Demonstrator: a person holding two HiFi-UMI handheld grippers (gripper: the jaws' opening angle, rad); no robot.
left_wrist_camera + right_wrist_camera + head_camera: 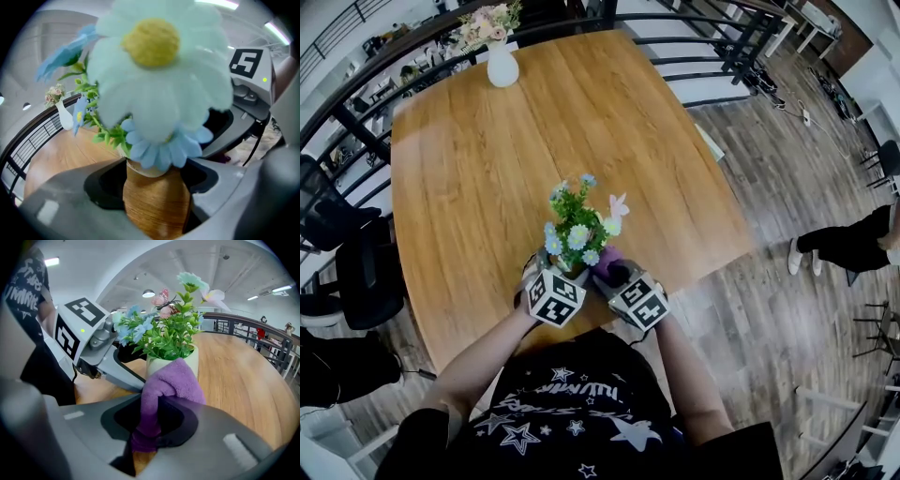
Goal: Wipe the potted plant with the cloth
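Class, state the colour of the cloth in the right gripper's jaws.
The cloth is purple, clearest in the right gripper view.

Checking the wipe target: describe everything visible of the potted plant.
The potted plant looks artificial: blue and white daisies, green leaves, a pink butterfly, in a pot, cream at the rim, wood-grained brown below. Upright near the table edge, it is held by the left gripper; the right gripper presses a purple cloth against its side.

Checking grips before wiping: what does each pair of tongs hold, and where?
Left tongs grip the pot by its body; right tongs pinch the cloth by a bunched end.
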